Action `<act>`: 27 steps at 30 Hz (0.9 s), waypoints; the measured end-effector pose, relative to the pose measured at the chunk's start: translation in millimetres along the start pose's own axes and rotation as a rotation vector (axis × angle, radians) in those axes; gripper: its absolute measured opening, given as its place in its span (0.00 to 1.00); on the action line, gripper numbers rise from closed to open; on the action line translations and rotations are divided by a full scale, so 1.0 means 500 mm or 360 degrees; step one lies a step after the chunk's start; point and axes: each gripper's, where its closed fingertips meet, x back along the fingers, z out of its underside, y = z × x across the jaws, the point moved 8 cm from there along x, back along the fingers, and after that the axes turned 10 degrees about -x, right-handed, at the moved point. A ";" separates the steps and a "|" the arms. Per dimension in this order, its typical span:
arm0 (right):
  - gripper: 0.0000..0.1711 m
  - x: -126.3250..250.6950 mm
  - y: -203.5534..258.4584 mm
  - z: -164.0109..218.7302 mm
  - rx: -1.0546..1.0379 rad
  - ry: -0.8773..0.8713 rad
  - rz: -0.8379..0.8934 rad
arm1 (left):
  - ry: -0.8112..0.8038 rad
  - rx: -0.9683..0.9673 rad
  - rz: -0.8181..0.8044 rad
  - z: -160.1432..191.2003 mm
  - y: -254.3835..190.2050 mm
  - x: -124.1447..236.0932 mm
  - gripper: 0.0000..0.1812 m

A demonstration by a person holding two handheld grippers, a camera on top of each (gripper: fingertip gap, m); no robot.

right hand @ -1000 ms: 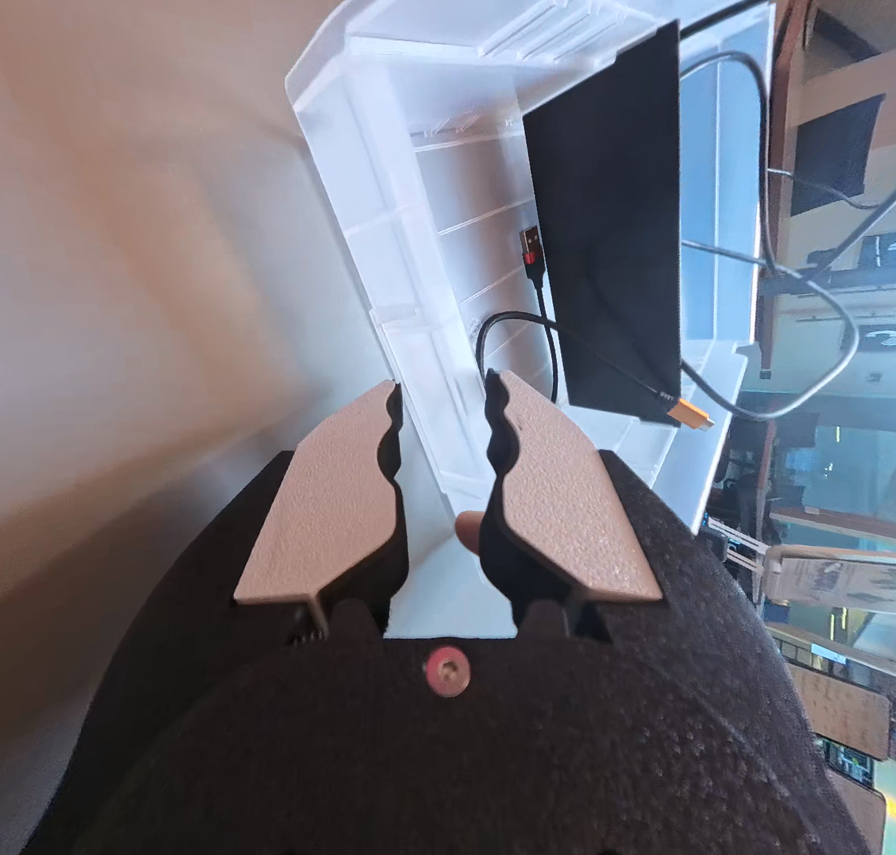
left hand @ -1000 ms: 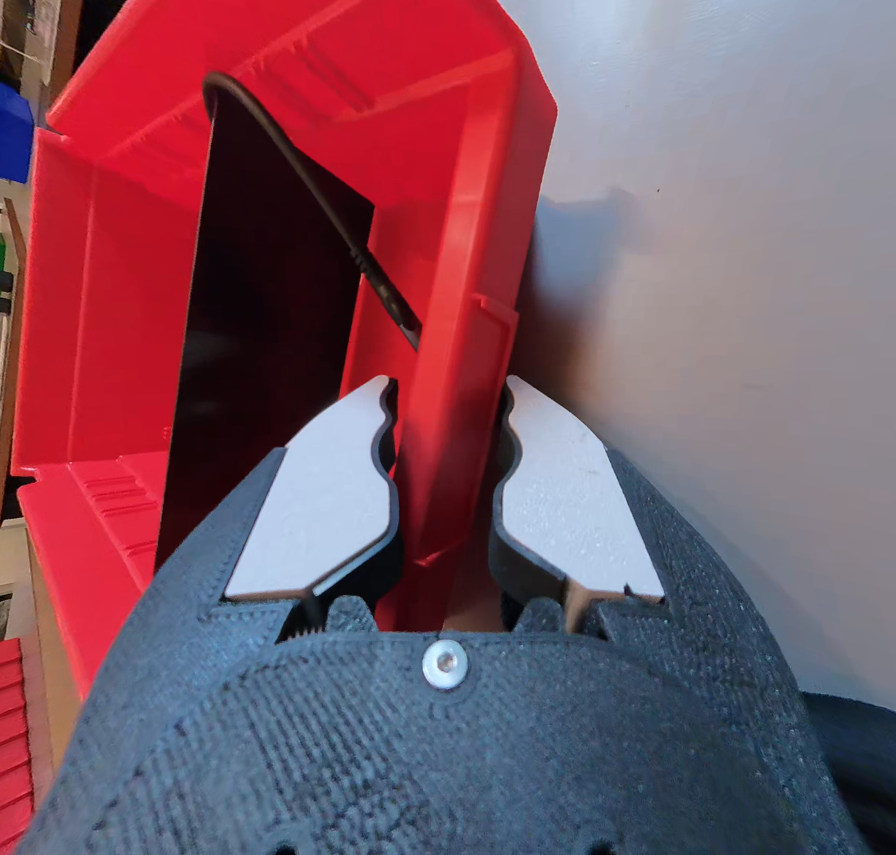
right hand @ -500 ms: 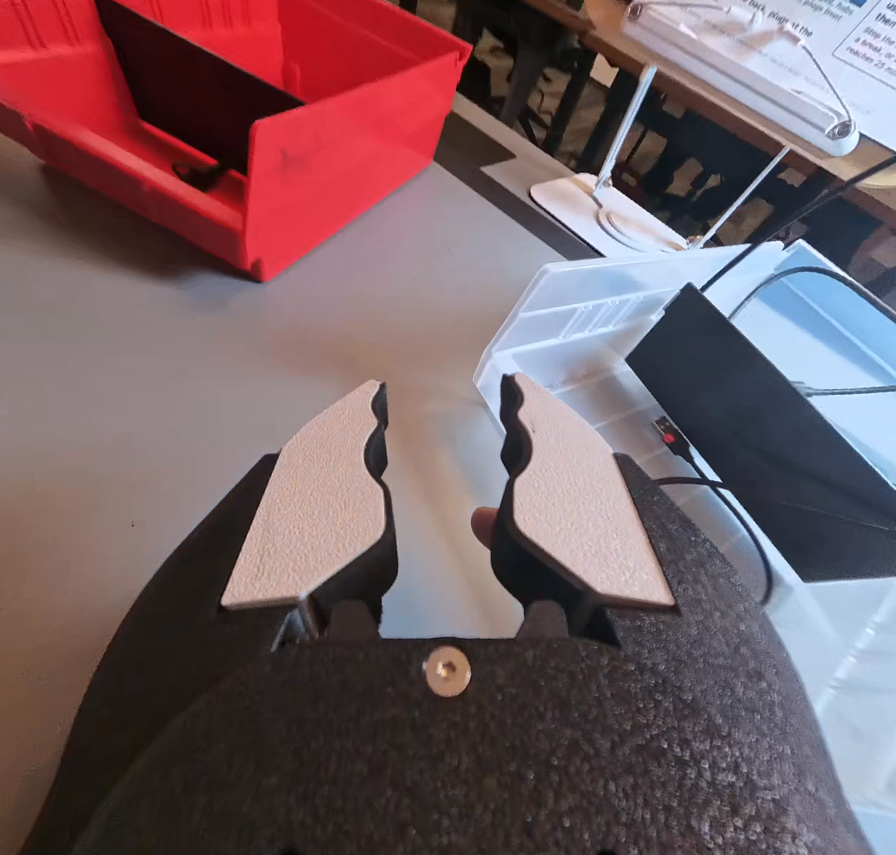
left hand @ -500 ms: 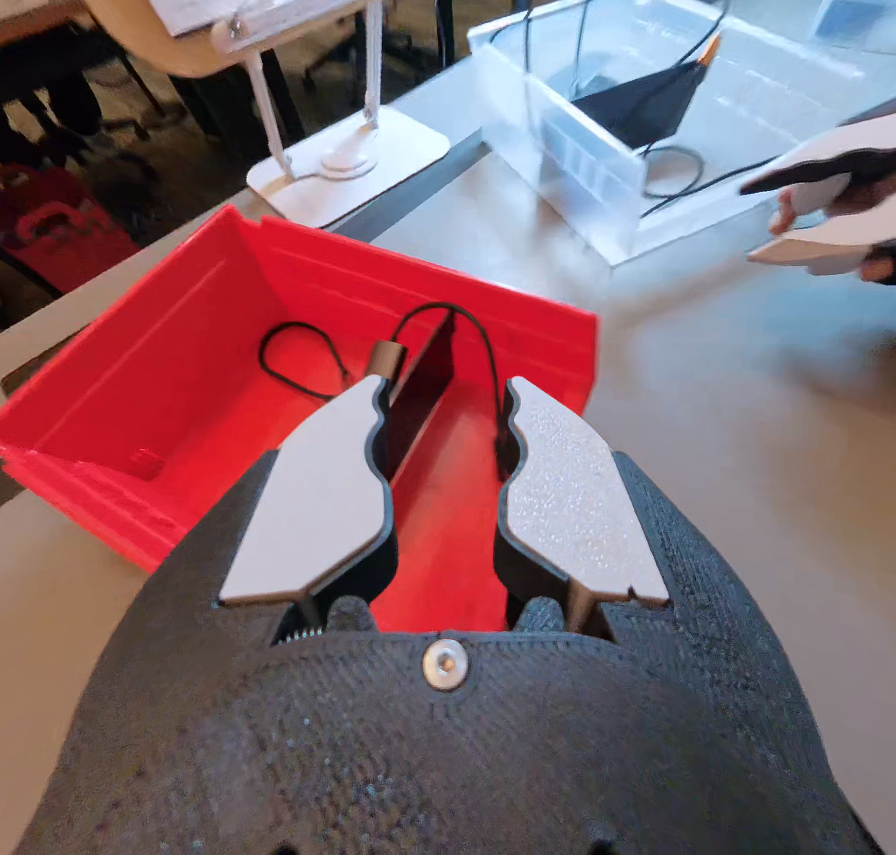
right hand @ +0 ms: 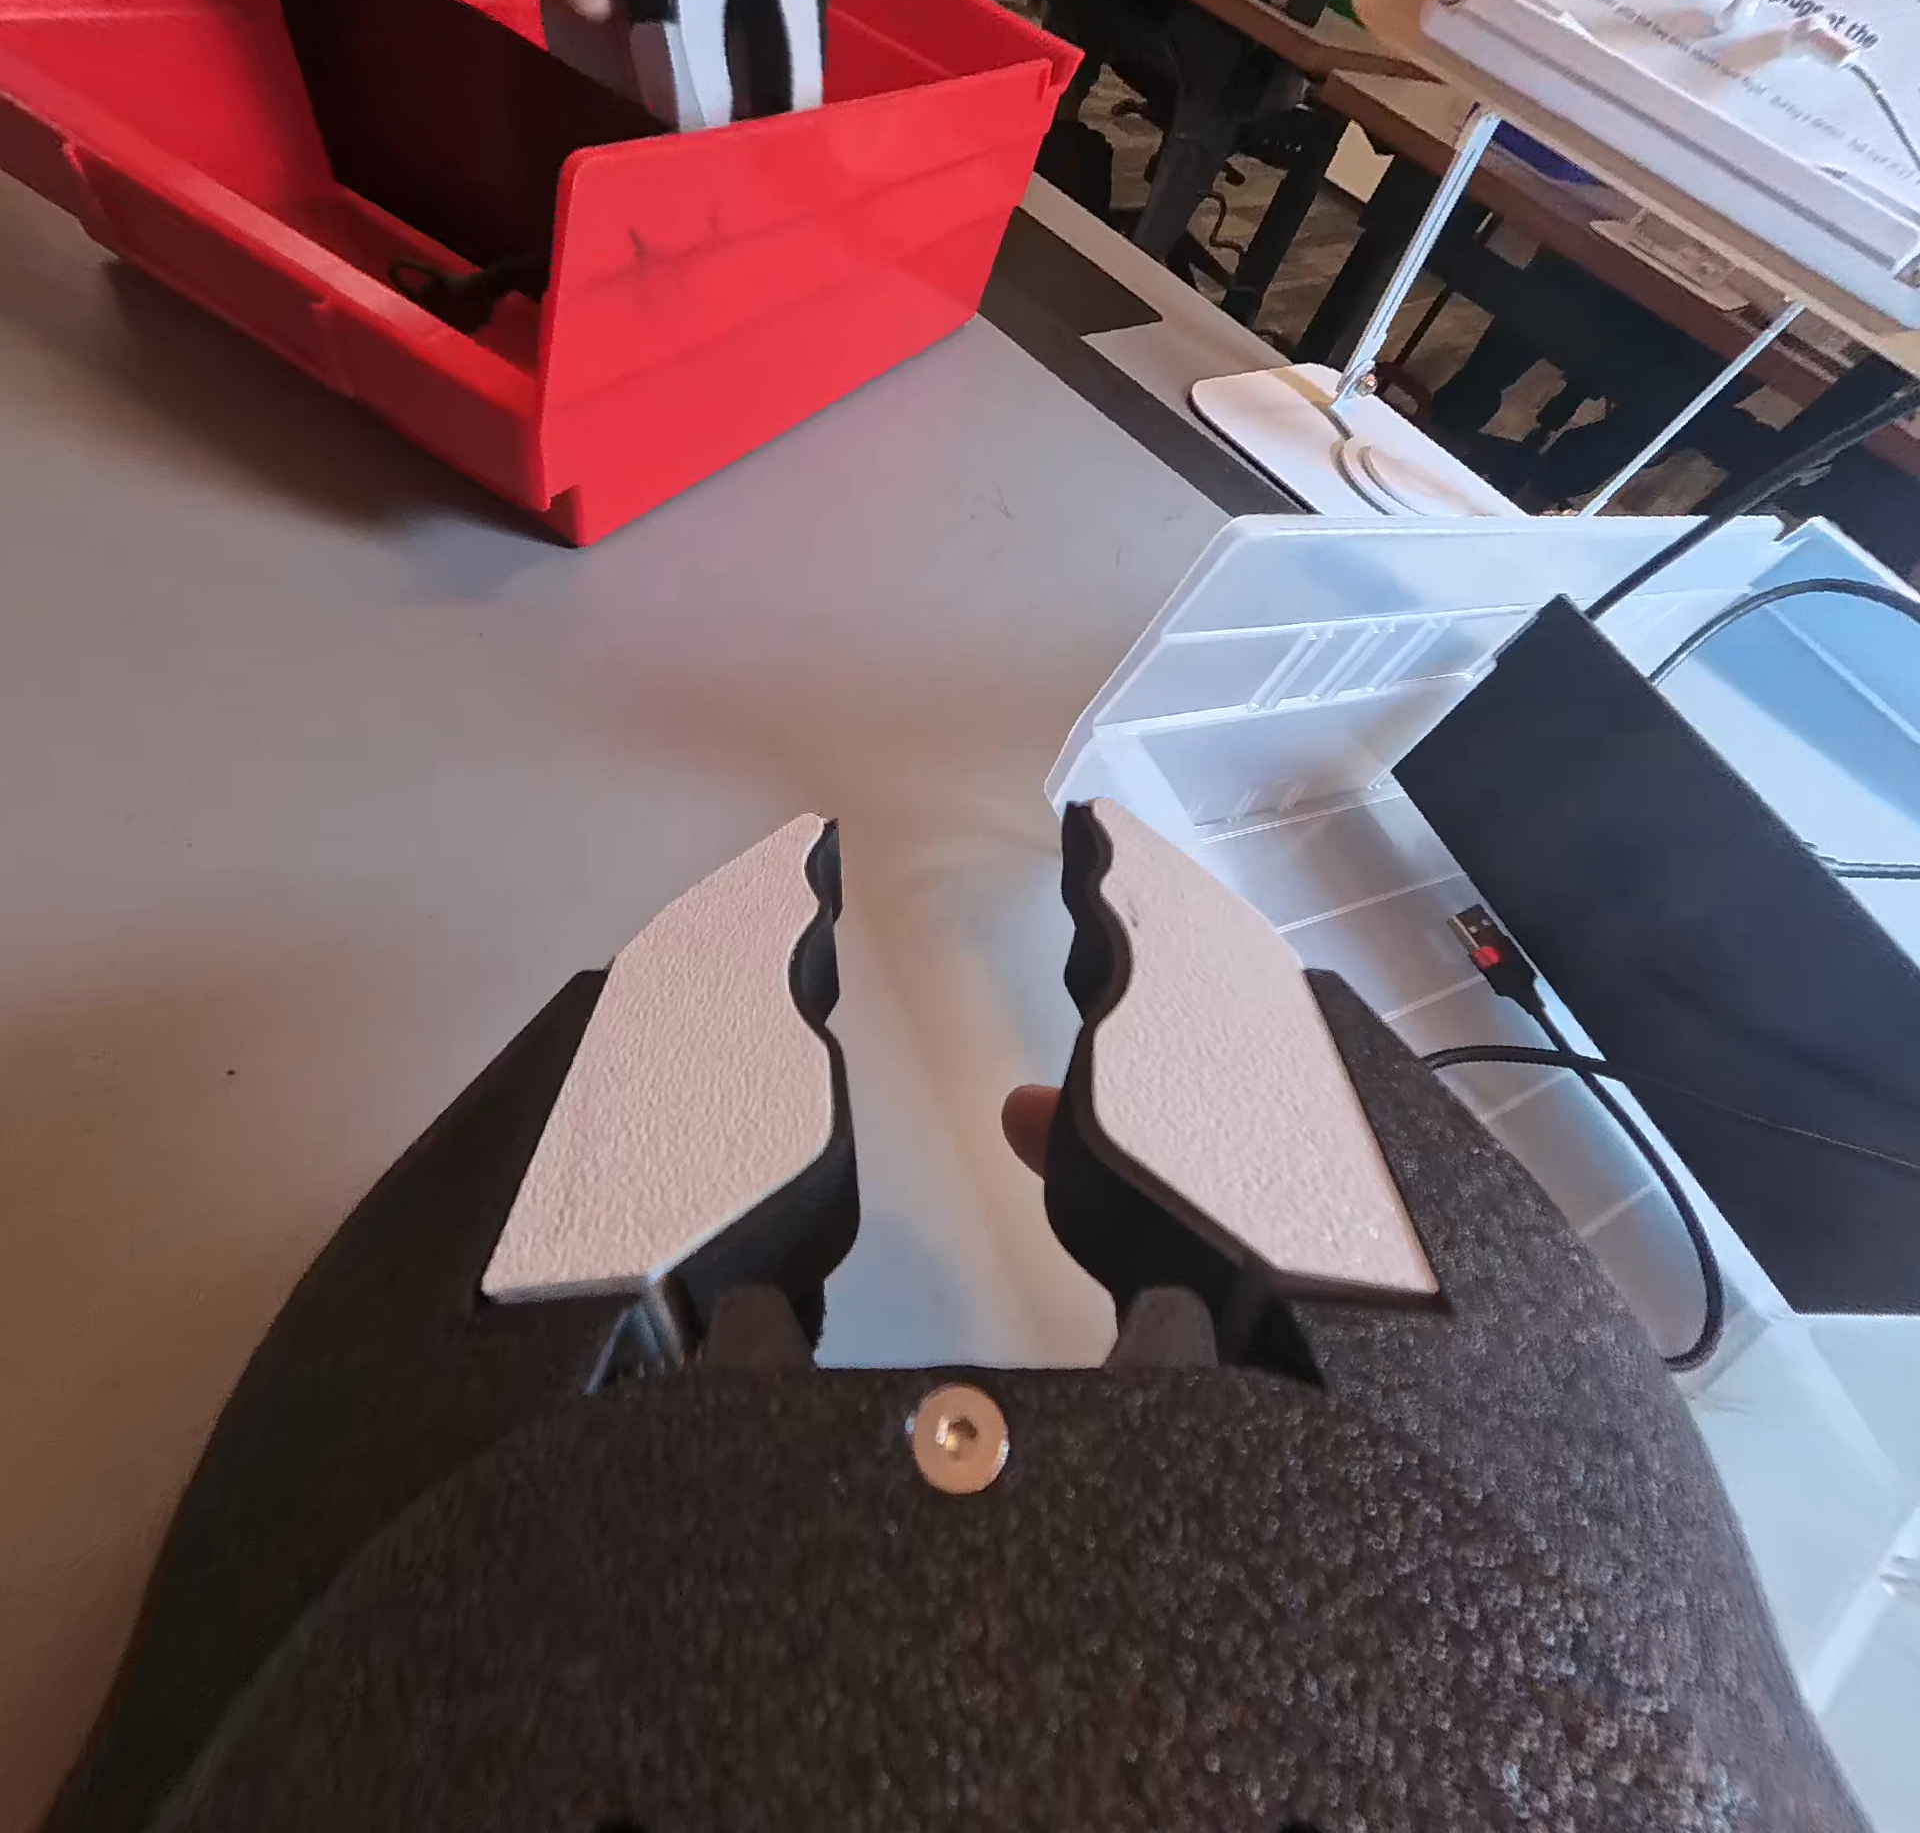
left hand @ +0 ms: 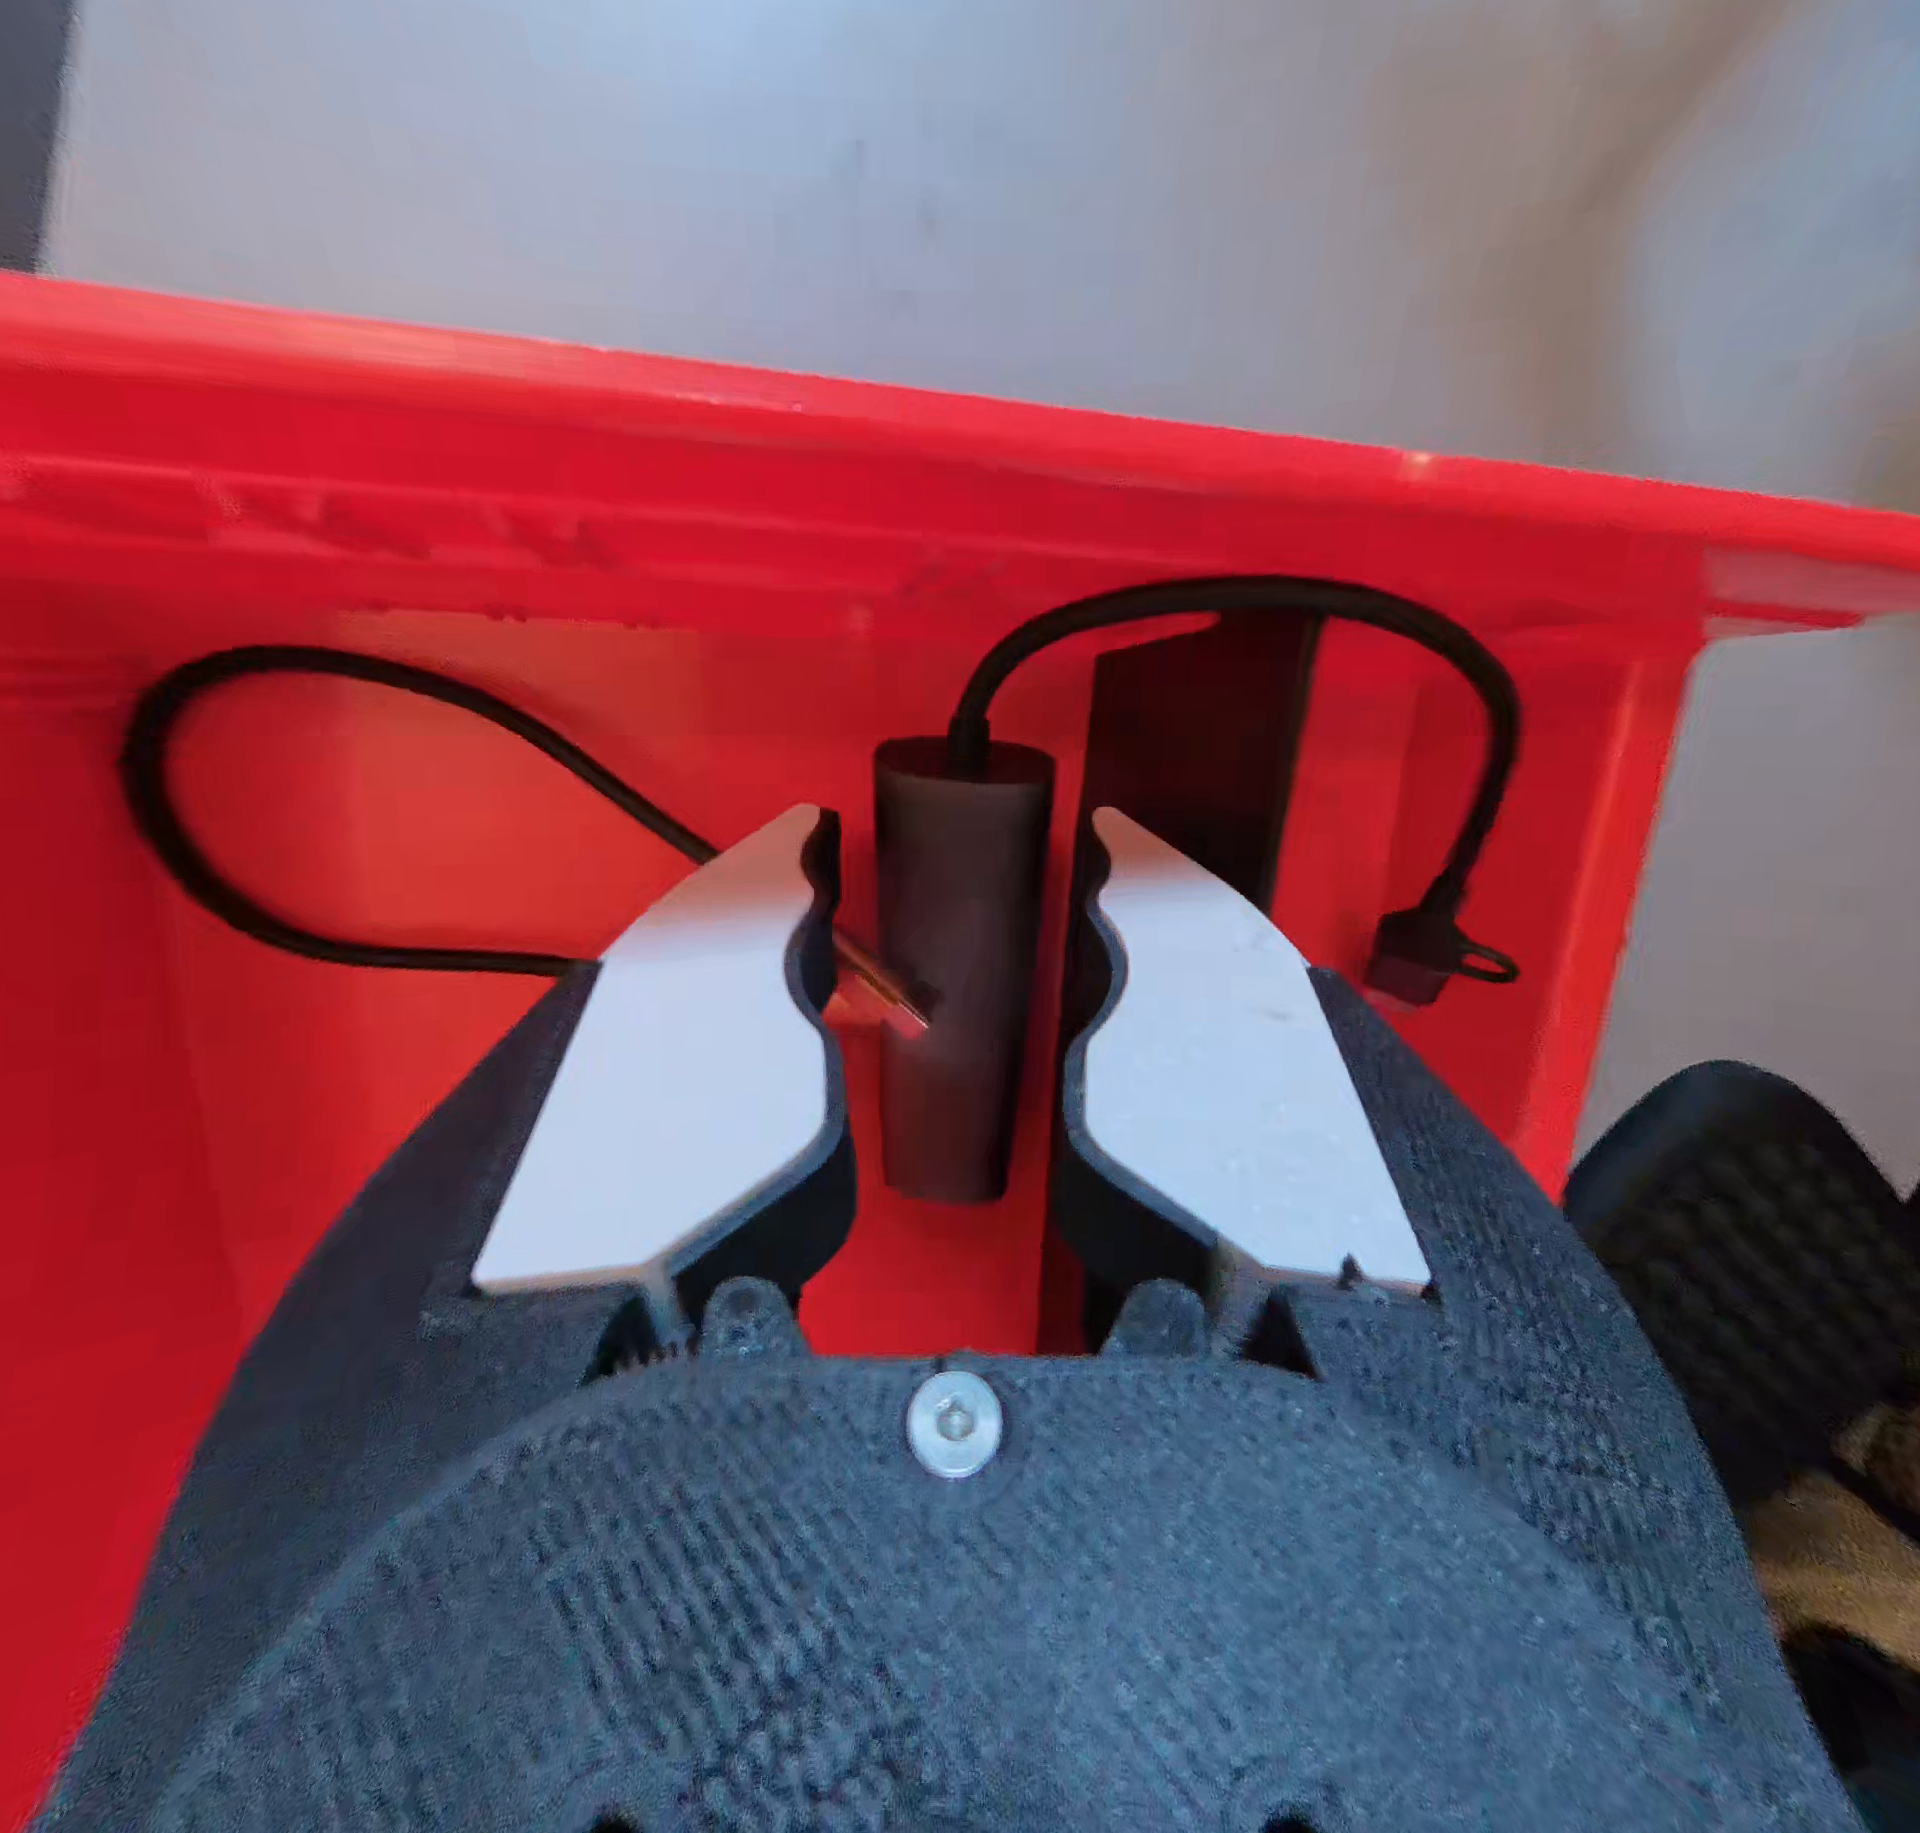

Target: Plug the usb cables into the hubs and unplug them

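Note:
In the left wrist view my left gripper (left hand: 956, 827) is open and low inside the red bin (left hand: 727, 495). Its fingers stand either side of a dark tapered hub (left hand: 961, 1035), with a gap on both sides. A metal USB plug (left hand: 883, 994) on a looped black cable (left hand: 312, 796) meets the hub's left side. The hub's own lead arcs over a black divider (left hand: 1195, 744) to a connector (left hand: 1413, 962). My right gripper (right hand: 945, 848) is open and empty above the grey table (right hand: 416, 744). Beside it a clear bin (right hand: 1247, 640) holds a black divider (right hand: 1662, 900) and a loose USB plug (right hand: 1481, 942).
In the right wrist view the red bin (right hand: 727, 277) sits at the far left of the table with the left gripper (right hand: 748, 17) in it. A white stand base (right hand: 1351, 433) with a tilted board stands behind the clear bin. The table edge runs behind both bins.
My left gripper has dropped into the red bin and now straddles the hub. My right gripper has drifted slightly over the table beside the clear bin and stays open.

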 end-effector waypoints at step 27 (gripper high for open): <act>0.33 0.037 0.153 -0.122 -0.0257 -0.0164 -0.1512 | -0.2022 -0.0796 0.0654 -0.075 -0.493 0.087 0.19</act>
